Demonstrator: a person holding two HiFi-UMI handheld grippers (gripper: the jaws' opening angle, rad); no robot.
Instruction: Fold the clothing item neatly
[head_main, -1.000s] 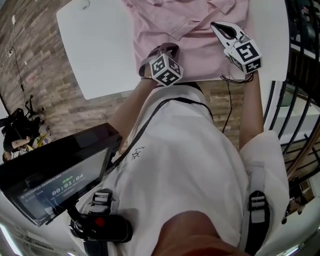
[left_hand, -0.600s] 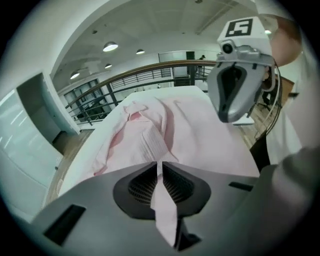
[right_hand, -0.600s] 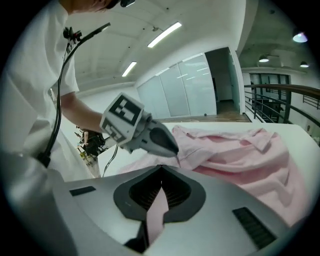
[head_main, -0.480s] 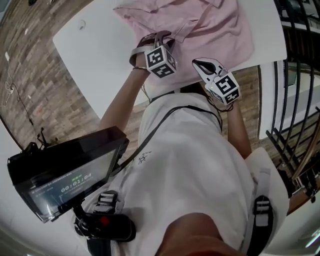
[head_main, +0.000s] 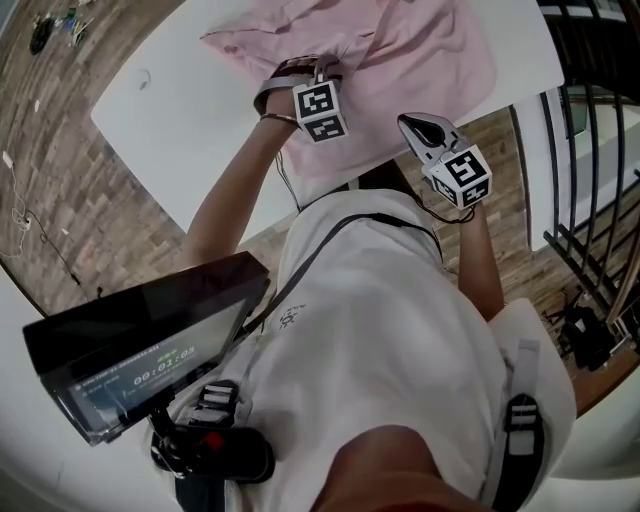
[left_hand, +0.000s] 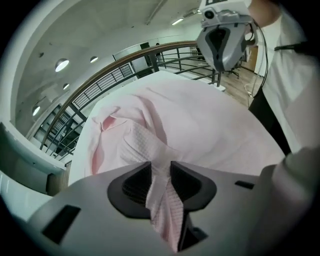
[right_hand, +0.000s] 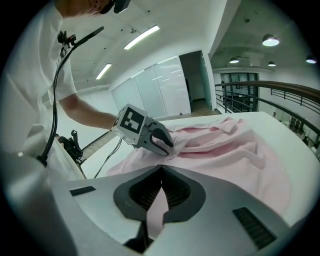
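Right gripper (right_hand: 161, 169) — fingers (right_hand: 176, 192) tight together

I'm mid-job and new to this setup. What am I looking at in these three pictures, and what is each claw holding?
There is no robot here. A person stands at a white table with a hand-held two-jaw gripper in each hand.

The head view looks down from the person's head, over their white top. The cubes with square markers are parts of the grippers. The other two pictures come from cameras riding on each gripper, looking along its jaws.

A pink shirt lies spread on the table. The right gripper is shut on a bit of the shirt's near edge. The left gripper has just been opening: its jaws stand apart, with a fold of the shirt lying between them.
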